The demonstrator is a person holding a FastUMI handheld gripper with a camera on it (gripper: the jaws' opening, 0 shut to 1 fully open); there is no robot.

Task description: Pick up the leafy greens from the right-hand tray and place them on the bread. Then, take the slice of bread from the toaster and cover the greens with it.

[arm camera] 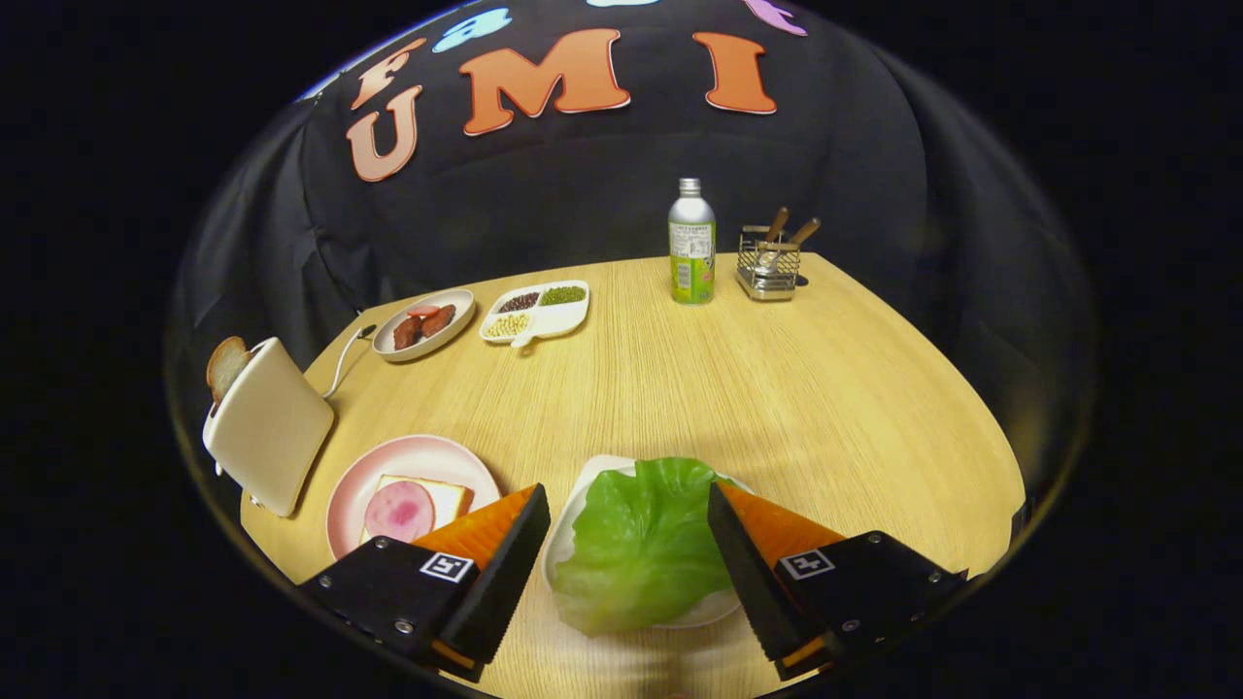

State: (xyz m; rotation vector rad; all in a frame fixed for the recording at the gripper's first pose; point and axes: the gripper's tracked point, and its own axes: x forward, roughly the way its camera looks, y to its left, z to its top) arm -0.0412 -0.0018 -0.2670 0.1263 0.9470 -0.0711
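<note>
Bottle (pixel 691 254) label print seemingly too small; nothing legible

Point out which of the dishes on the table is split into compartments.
The white dish beyond the gripper, right of the oval plate of meat. It holds three sorts of grain; the others are undivided.

at the far side of the wooden table (pixel 825 388) a metal bottle with a green label (pixel 691 243) stands upright. just beside it sits a wire caddy (pixel 768 266) with two brown handles (pixel 791 229) sticking out. farther along lie an oval dish of brown meat pieces (pixel 424 323) and a white divided dish (pixel 537 311) holding dark, green and pale grains.
</note>
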